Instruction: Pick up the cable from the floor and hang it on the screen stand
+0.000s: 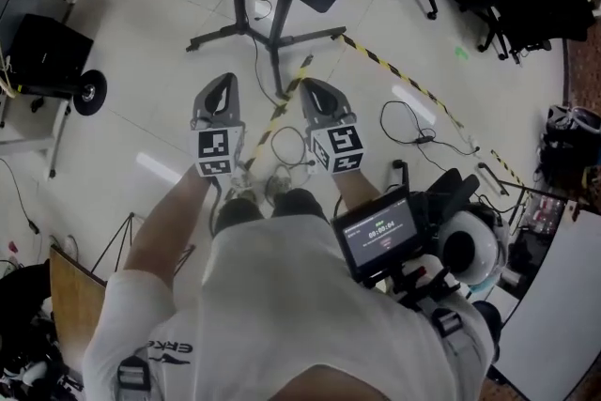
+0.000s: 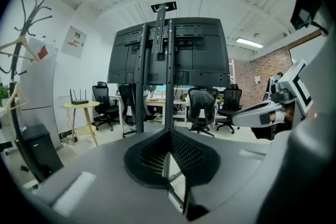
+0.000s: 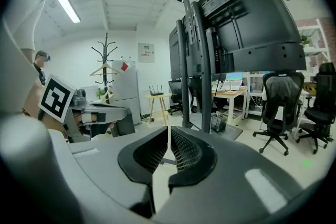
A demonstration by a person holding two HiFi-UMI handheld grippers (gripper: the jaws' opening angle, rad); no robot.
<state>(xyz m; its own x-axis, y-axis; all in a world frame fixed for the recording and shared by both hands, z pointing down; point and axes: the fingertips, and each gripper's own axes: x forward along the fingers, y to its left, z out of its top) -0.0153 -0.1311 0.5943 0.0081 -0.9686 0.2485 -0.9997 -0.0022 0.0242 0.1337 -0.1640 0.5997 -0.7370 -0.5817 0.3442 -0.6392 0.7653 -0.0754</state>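
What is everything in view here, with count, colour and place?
stand: one, black, floor ahead, carrying screens
tape: two strips, yellow-black, floor
cable: one loop, black, floor, right of the near tape strip
second cable: one, black, floor further right
chairs: several, black, behind the stand
coat rack: one, dark, by the white wall
table: one, pale, near the rack
left gripper: grey, shut, empty, above floor
right gripper: grey, shut, empty, beside it
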